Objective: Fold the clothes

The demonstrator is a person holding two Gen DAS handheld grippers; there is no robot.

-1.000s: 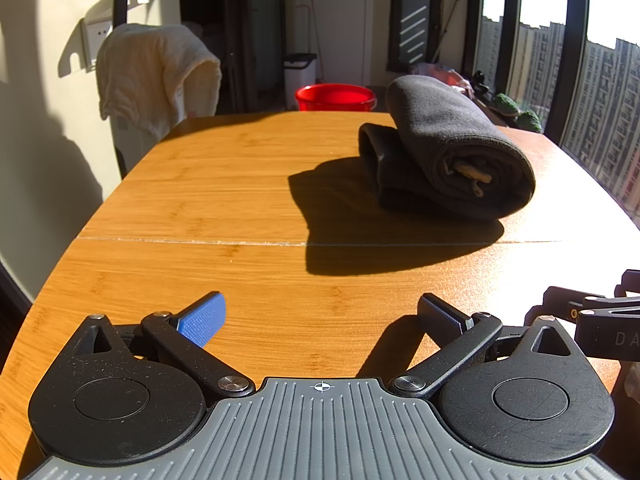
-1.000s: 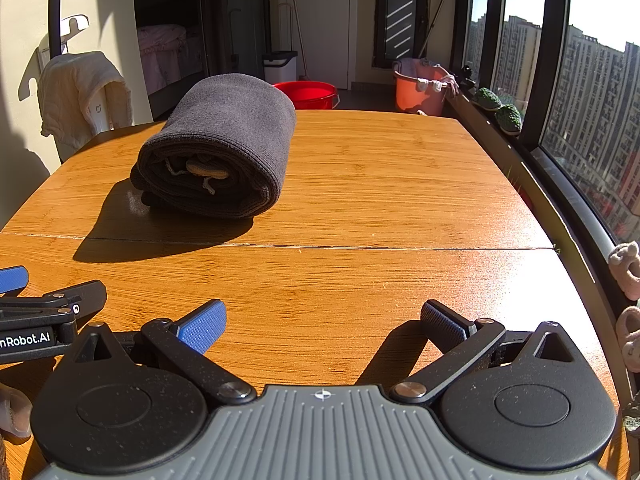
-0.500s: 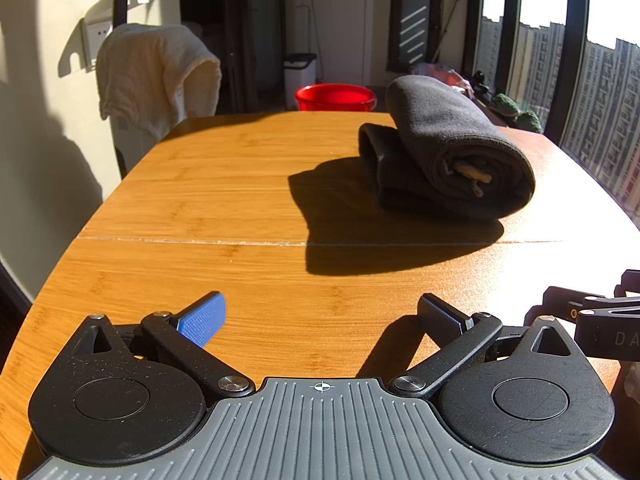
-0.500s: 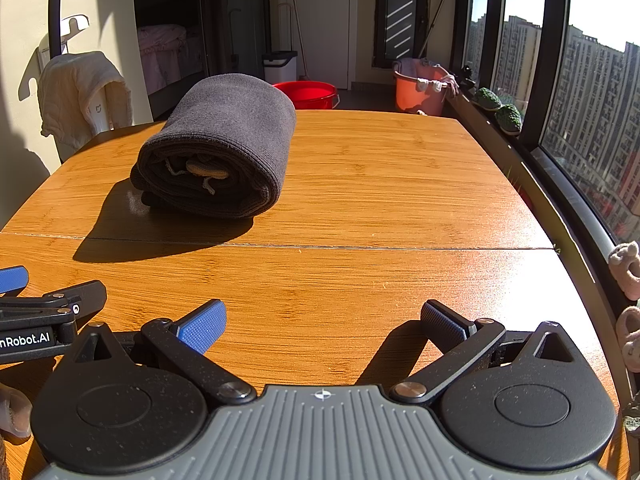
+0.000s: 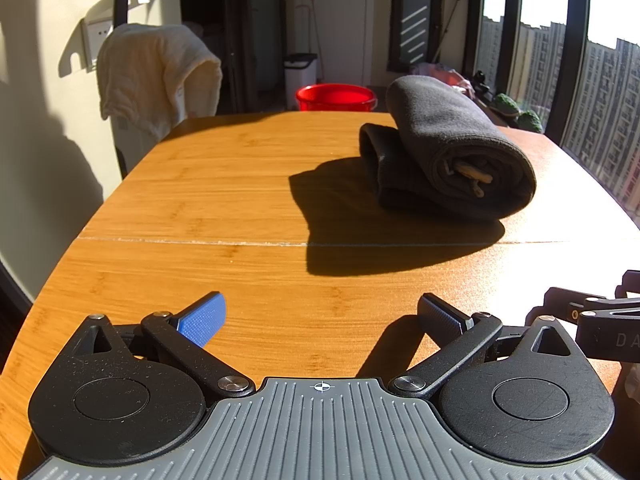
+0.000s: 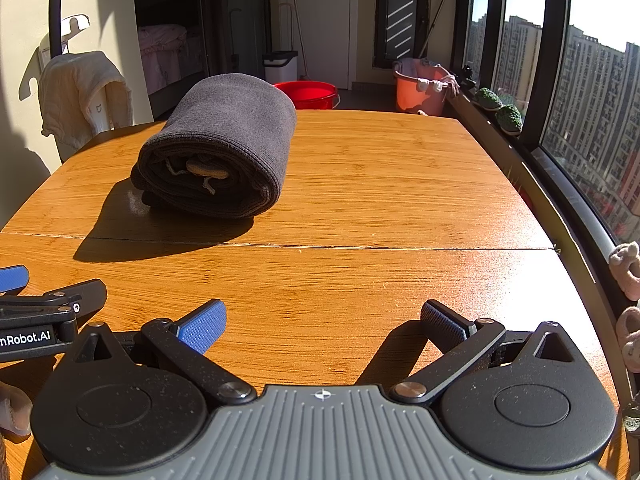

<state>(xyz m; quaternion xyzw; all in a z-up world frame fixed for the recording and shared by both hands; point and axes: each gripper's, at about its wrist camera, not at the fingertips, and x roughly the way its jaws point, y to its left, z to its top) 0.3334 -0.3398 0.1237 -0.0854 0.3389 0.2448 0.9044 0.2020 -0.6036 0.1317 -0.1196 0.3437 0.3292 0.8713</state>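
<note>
Already the dark grey garment point(image 6: 218, 160) looks finished: it lies as a thick, compact bundle, folded over on itself with its rounded outer layer wrapped across the top and a pale drawstring end showing in the open side that faces the cameras. It rests on the table point(image 6: 380, 200) beyond the seam that crosses the tabletop from side to side, nearer the far edge than the near one, and casts a long shadow toward the left edge. In the left wrist view the same garment point(image 5: 448, 148) sits right of centre, with a lower layer sticking out a little from under the roll on its left.

Nothing touches it. The left tongs point(image 5: 320, 318) hover low over the near part of the table, jaws spread wide with only bare wood between the blue pad and the dark one. The right tongs point(image 6: 322, 322) hang just beside them, likewise wide apart and holding nothing; each tool's body shows at the edge of the other's view. Both are well apart from the bundle.

As a judgement, the folding of this piece is done and what remains, if anything, is tidying the protruding lower layer. No other unfolded clothing lies on the table. A cream cloth point(image 5: 156, 72) draped over something past the far left corner may or may not belong to the job. A red basin point(image 5: 336, 98) stands beyond the far edge.
</note>
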